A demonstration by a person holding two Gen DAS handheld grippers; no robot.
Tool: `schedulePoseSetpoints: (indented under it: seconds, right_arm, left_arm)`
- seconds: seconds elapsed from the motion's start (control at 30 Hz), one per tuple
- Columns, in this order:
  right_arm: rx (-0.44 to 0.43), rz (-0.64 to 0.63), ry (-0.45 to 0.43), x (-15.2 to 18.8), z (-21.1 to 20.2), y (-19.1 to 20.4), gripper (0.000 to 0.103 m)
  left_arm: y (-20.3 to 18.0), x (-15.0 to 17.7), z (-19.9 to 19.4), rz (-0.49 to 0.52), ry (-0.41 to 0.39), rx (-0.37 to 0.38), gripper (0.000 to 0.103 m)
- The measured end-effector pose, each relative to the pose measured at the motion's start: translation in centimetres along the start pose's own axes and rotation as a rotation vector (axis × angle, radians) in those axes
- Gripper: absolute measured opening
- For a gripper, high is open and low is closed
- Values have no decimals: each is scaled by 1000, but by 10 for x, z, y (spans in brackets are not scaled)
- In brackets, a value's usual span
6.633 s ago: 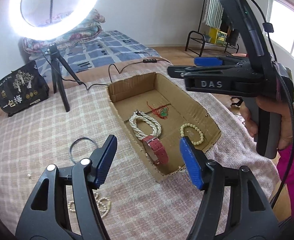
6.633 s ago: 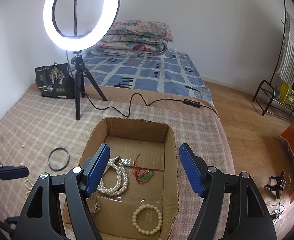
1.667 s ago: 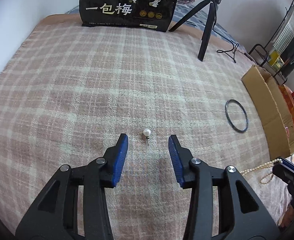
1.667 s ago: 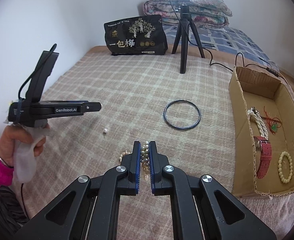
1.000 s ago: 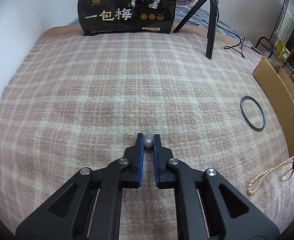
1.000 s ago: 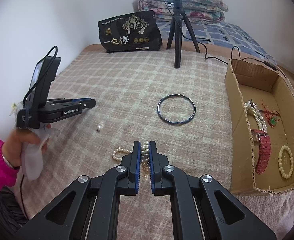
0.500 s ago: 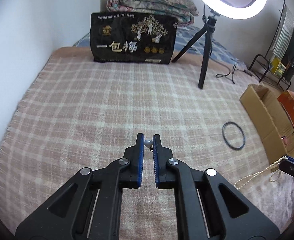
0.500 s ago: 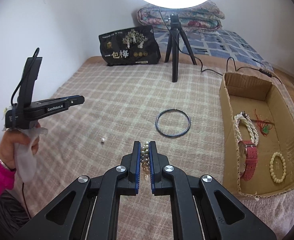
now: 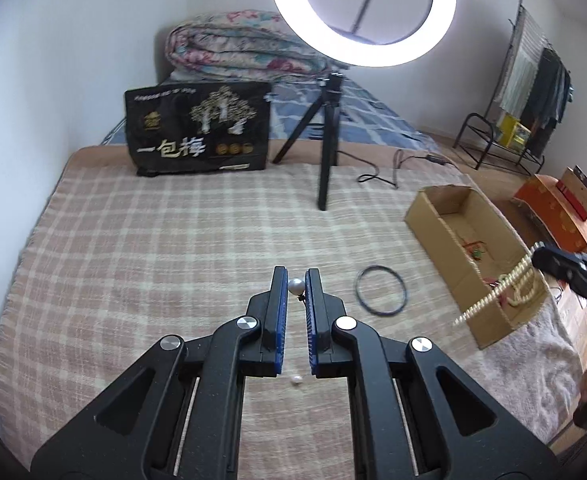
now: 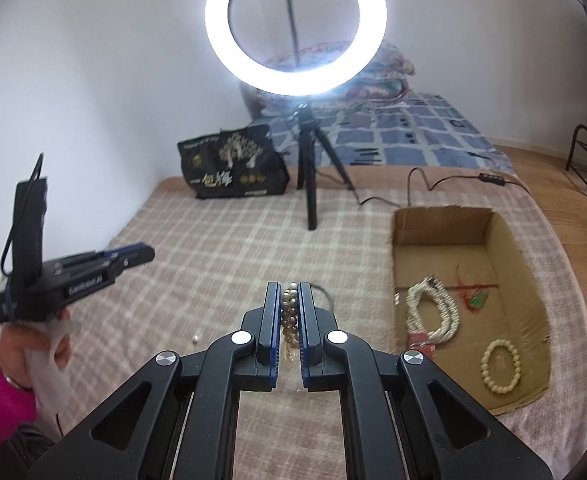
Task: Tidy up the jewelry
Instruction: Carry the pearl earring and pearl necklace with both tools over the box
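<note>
The cardboard box point(image 10: 441, 224) at three o'clock holds a white necklace point(image 10: 433, 312), bead bracelet point(image 10: 499, 366) and red watch (half hidden). Left gripper point(image 9: 296, 286) pinches a pearl earring point(image 9: 295, 286); right gripper point(image 10: 289, 300), raised, clamps a pearl strand point(image 10: 289, 312).

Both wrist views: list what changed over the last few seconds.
The left tool closed on the pearl earring and lifted it off the blanket. The right tool gripped the pearl necklace and raised it. The black bangle and cardboard box stayed put.
</note>
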State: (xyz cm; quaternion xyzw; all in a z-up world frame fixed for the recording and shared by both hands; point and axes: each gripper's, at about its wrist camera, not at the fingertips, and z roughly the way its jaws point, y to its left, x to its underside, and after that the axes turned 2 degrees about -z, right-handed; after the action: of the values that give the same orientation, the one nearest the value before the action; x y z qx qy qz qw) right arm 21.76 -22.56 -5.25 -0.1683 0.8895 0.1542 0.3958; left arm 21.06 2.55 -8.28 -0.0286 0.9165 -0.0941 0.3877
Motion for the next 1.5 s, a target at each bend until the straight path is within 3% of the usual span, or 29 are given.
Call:
schedulePoseSetpoints:
  seconds: [0.33,0.73,1.5]
  right_arm:
    - [77,60,-42,-21,-11,-48,6]
    - [133,120,-17,-16,-14,-93,6]
    - [140,159,102,21,-7,-127,6]
  left_arm:
    - [-61,-5,2,71,9,111,7]
    - [-147,-24,31,156,32,241,7]
    - [-229,-68,114,194,69,259,7]
